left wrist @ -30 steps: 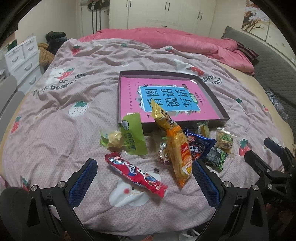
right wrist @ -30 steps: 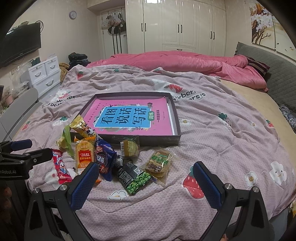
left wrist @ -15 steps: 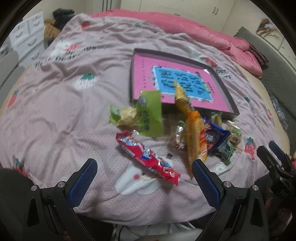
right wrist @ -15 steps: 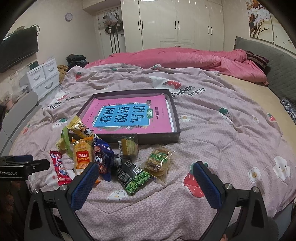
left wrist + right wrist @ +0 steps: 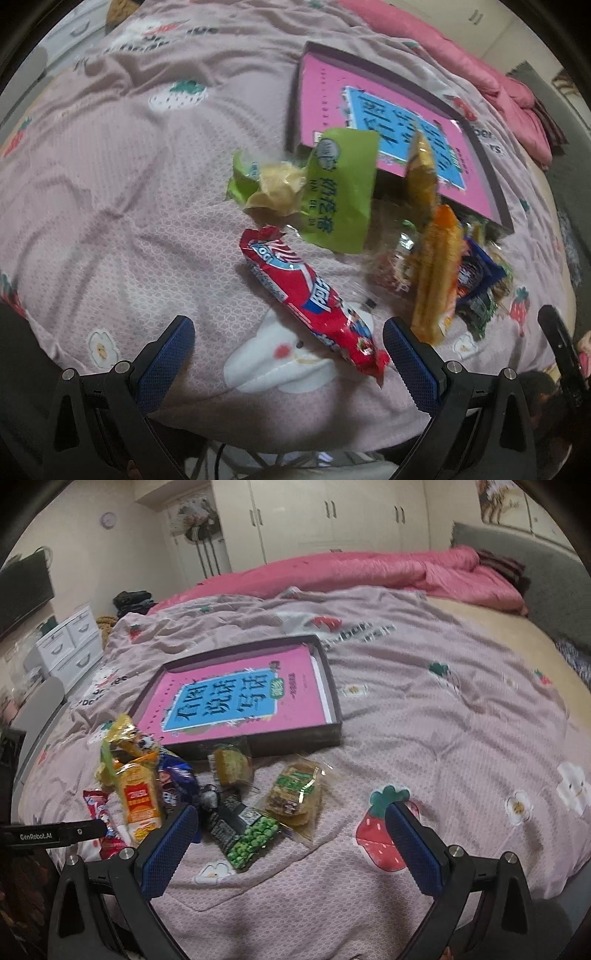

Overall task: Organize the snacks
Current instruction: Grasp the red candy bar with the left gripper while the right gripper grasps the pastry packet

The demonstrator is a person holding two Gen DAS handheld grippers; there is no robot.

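Several snack packets lie in a pile on the bedspread in front of a dark shallow box (image 5: 491,173) (image 5: 332,690) with a pink book inside. In the left wrist view my left gripper (image 5: 286,341) is open and empty, its fingers on either side of a red wrapped bar (image 5: 314,299). Behind it are a green packet (image 5: 340,192) and an orange packet (image 5: 436,273). My right gripper (image 5: 291,830) is open and empty above a green-pea packet (image 5: 251,836) and a clear cracker packet (image 5: 295,794). The orange packet (image 5: 138,797) lies to its left.
The bed has a pink strawberry-print cover (image 5: 461,720) and a pink duvet (image 5: 369,572) at the back. White drawers (image 5: 70,646) and a wall TV (image 5: 22,594) stand on the left. Wardrobes (image 5: 332,517) line the far wall. The bed's front edge is just below both grippers.
My left gripper has moved forward and tilted down over the snacks, bringing the red bar between its fingers. My right gripper has moved slightly closer to the pile. No snack has moved.
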